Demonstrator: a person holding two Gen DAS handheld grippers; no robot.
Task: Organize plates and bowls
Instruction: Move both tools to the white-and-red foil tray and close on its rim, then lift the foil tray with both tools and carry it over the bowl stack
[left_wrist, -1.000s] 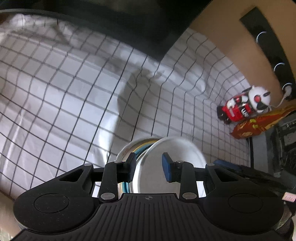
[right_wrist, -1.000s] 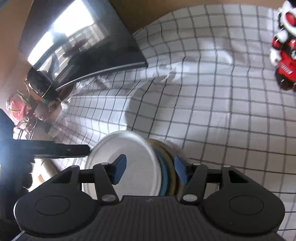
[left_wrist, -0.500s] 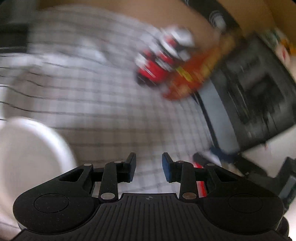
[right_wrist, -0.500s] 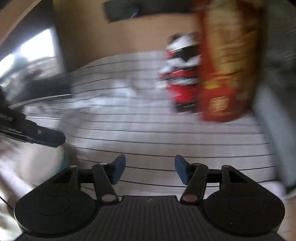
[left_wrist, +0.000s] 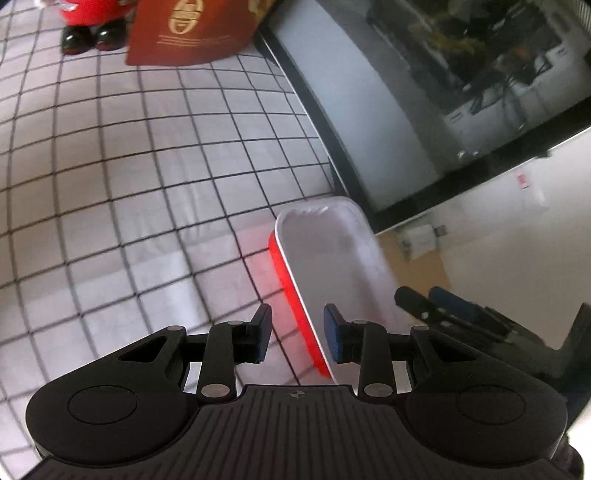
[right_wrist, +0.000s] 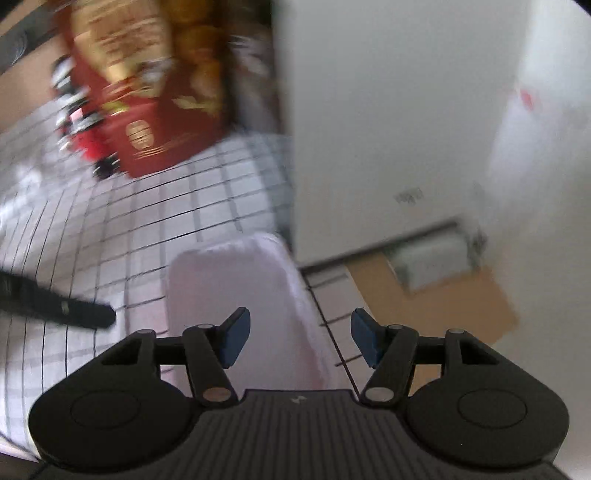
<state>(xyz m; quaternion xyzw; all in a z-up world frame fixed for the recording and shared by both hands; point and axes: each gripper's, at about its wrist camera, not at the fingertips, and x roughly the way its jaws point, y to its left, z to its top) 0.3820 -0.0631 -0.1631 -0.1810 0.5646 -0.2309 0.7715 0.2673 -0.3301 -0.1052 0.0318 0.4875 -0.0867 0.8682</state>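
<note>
A white oblong dish (left_wrist: 332, 258) lies nested on a red one (left_wrist: 291, 295) at the right edge of the checked tablecloth (left_wrist: 129, 184). My left gripper (left_wrist: 297, 332) hovers over their left rim. The rim runs between its pads, which stand apart from it, so it is open. The right wrist view is blurred; there my right gripper (right_wrist: 299, 336) hangs over the right side of the white dish (right_wrist: 229, 280). Its jaws are opening and grip nothing. Each gripper shows in the other's view: the right gripper (left_wrist: 436, 306) beyond the dish, a left finger (right_wrist: 74, 314) at the left.
A red snack bag (left_wrist: 192, 33) and a red toy figure (left_wrist: 88, 33) stand at the back of the table. A dark-framed screen (left_wrist: 443, 92) rises just behind the dishes. Past the table edge lie the floor and some cardboard (right_wrist: 443, 291).
Both grippers have swung right, away from the round stack of plates, and now sit over the oblong dishes at the table's edge. The right jaws stand slightly wider.
</note>
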